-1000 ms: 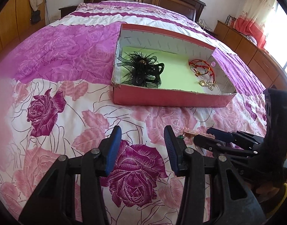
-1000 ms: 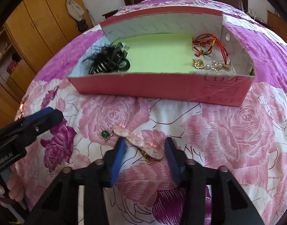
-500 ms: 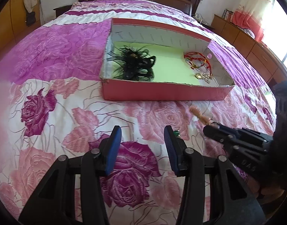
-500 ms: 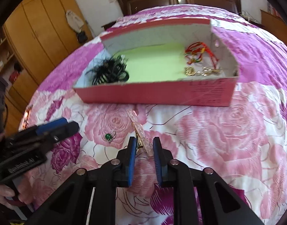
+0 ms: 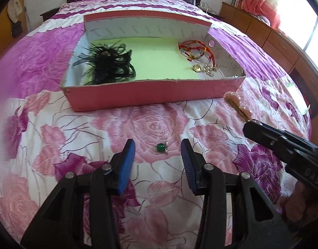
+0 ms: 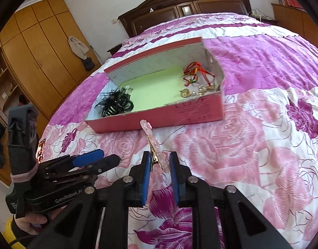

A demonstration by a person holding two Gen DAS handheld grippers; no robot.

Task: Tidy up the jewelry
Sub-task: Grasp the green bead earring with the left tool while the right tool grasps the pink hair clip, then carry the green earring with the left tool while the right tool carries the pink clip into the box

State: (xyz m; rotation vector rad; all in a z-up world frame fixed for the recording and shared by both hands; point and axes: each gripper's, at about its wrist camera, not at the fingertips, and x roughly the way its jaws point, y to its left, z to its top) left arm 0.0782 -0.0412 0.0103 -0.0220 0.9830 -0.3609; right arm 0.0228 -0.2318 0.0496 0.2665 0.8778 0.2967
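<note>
Hovering over the bedspread (image 5: 55, 108), left gripper (image 5: 157, 151) with fingers spread wide — green ring (image 5: 162, 147) lying between them, short of the pink box (image 5: 138, 95).

Clamping a pink hair clip (image 6: 153, 145), right gripper (image 6: 159, 161) fingers closed on it — raised before the box (image 6: 159, 118).

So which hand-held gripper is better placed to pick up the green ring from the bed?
Left. The left hand-held gripper is open with the green ring between its fingers; the right hand-held gripper already holds the pink hair clip.

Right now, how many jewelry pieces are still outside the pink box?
2. A pink hair clip is held above the bedspread between the right gripper fingers; a green-stone ring lies on the bedspread between the open left gripper fingers. Others may be hidden.
</note>
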